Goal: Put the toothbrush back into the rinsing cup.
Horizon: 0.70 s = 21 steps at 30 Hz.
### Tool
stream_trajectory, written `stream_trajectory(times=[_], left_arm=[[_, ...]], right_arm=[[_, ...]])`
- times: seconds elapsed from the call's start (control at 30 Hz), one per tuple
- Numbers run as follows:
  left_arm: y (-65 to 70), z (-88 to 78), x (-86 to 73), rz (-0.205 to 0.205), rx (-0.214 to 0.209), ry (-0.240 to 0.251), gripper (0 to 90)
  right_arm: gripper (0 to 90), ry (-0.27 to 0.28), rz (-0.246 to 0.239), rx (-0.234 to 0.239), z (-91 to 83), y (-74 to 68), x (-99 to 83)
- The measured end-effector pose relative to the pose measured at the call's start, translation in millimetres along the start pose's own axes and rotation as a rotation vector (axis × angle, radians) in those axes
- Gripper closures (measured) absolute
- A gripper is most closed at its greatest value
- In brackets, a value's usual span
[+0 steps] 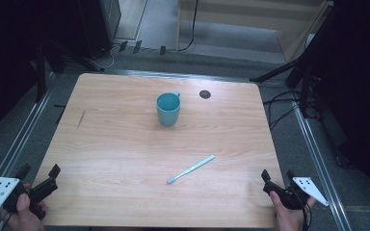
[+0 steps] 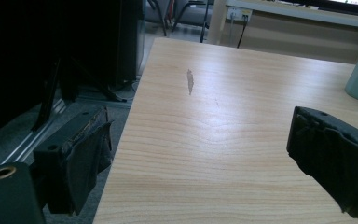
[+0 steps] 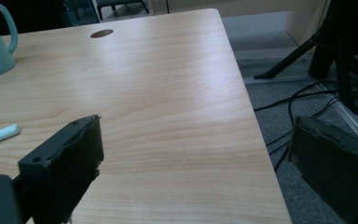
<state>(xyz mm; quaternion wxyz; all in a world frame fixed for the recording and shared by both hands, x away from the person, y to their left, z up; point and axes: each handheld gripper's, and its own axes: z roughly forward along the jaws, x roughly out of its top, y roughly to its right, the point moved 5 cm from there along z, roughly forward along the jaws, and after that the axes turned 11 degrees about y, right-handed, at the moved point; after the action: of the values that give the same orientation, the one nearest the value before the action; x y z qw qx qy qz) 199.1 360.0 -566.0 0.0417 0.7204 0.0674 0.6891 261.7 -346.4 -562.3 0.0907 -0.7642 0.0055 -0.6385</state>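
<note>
Teal mug point(image 1: 168, 109) stood upright at tabletop point(image 1: 125, 144) centre-back, handle turned away. Pale toothbrush point(image 1: 191, 169) laid flat, nearer front, well apart from mug. Left gripper point(image 1: 38, 179) and right gripper point(image 1: 277, 176) held at front corners, jaws apart, nothing held. Toothbrush judged light, stiff, slim: mid-handle hold advised. Mug likely rigid, slippery: rim or handle.

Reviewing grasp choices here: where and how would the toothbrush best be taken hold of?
The toothbrush lies flat and alone on the table, slanting from its head, nearer the person, up to the right. Probably grip mid-handle from above, jaws closing across its narrow width. The open right gripper seems nearer, though both look possible.
</note>
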Motion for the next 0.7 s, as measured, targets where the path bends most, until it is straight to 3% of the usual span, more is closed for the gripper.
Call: stream_trajectory(times=[0.17, 0.23, 0.3, 0.43, 0.53, 0.7], left_arm=[[0.4, 0.3, 0.0, 0.007, 0.003, -0.001, 6.7], [0.1, -0.1, 0.1, 0.002, -0.001, 0.004, 6.7], [-0.7, -0.2, 0.3, -0.010, -0.001, 0.008, 6.7], [-0.3, -0.3, 0.2, -0.003, 0.000, 0.006, 6.7], [0.3, -0.2, 0.2, 0.004, 0.000, 0.004, 6.7], [0.3, 0.2, 0.0, 0.006, 0.000, -0.001, 6.8]], right_arm=[[9.9, 0.008, -0.003, -0.010, -0.8, -0.5, 0.1], [19.8, 0.024, -0.022, -0.019, -2.2, -1.2, 0.9], [41.4, 0.050, -0.008, -0.033, -4.8, 0.0, 2.4], [70.3, 0.018, 0.004, -0.011, -3.7, 0.7, 2.9], [80.8, -0.026, -0.025, 0.001, -0.5, -3.0, 4.1], [90.0, -0.063, -0.059, 0.075, 0.0, -18.0, 18.2]])
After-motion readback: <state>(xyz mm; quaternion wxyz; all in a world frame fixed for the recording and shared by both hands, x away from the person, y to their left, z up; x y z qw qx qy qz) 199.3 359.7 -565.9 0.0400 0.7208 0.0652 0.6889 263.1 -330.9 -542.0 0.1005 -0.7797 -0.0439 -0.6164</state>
